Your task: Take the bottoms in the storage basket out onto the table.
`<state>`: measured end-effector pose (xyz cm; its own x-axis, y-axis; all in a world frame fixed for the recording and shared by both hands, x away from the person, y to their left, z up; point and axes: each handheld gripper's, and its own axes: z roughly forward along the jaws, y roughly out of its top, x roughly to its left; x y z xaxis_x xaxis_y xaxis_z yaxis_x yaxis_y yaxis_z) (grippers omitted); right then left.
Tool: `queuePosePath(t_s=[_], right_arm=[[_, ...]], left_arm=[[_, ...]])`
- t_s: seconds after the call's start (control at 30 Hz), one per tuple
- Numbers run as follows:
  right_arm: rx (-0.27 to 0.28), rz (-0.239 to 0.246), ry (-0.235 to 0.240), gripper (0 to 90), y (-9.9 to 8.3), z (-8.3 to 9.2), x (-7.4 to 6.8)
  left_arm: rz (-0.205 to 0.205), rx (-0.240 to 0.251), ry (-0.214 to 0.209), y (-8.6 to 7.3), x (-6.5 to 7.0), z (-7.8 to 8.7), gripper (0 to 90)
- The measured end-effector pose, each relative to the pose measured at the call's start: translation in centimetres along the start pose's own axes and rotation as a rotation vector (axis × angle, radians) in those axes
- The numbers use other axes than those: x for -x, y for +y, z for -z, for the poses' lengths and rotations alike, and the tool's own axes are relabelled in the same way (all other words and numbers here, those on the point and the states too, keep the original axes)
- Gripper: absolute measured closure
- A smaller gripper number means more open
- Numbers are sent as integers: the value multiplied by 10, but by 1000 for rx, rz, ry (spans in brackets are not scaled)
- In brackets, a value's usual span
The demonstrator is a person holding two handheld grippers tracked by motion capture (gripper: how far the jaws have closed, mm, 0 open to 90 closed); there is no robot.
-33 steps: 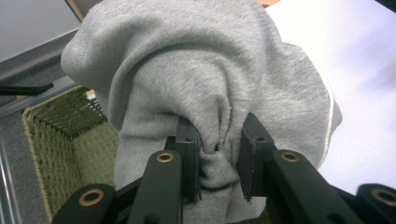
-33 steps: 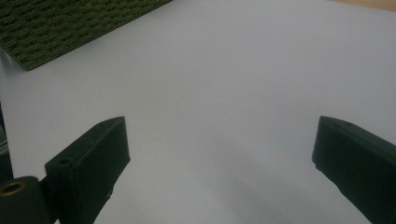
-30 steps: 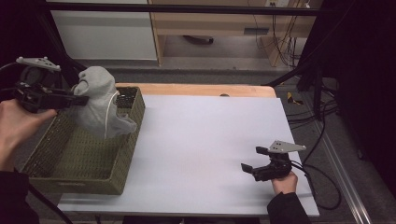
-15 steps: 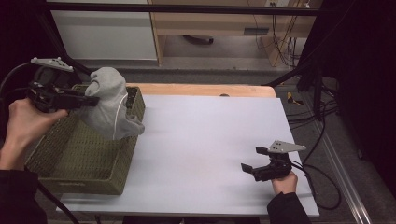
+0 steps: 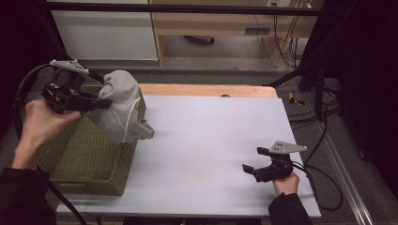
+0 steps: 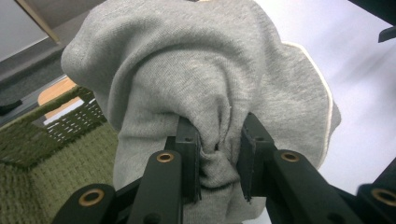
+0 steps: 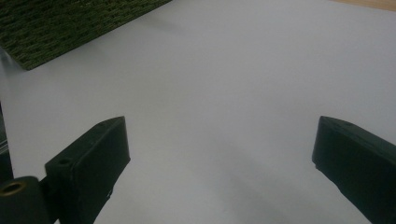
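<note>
A grey sweatshirt [image 5: 121,110] hangs bunched from my left gripper [image 5: 101,103], which is shut on a fold of it above the right rim of the green woven basket [image 5: 89,159]. In the left gripper view the cloth [image 6: 210,84] bulges over the two jaws, which pinch a gathered fold, and my left gripper [image 6: 218,144] stays closed on it. A white drawstring runs down the sweatshirt's side. My right gripper [image 5: 252,160] rests low over the white table [image 5: 211,140] at the front right, open, with nothing between its jaws [image 7: 219,158].
The basket's green weave [image 7: 60,23] lies at the table's left. A wooden strip [image 5: 206,90] edges the table's far side. Cables [image 5: 319,117] hang off to the right, beyond the table edge.
My left gripper has carried the grey sweatshirt rightward, from over the basket's back to over its right rim. The right gripper has stayed put.
</note>
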<state>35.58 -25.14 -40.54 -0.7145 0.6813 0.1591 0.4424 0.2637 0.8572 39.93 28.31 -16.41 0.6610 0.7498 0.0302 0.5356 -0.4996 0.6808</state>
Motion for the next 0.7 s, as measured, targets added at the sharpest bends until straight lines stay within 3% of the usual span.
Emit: queuePosePath(t_s=[0.7], right_arm=[[-2, 0, 1, 46, 0, 0, 0]], left_arm=[[-45, -15, -46, 12, 19, -23, 728]])
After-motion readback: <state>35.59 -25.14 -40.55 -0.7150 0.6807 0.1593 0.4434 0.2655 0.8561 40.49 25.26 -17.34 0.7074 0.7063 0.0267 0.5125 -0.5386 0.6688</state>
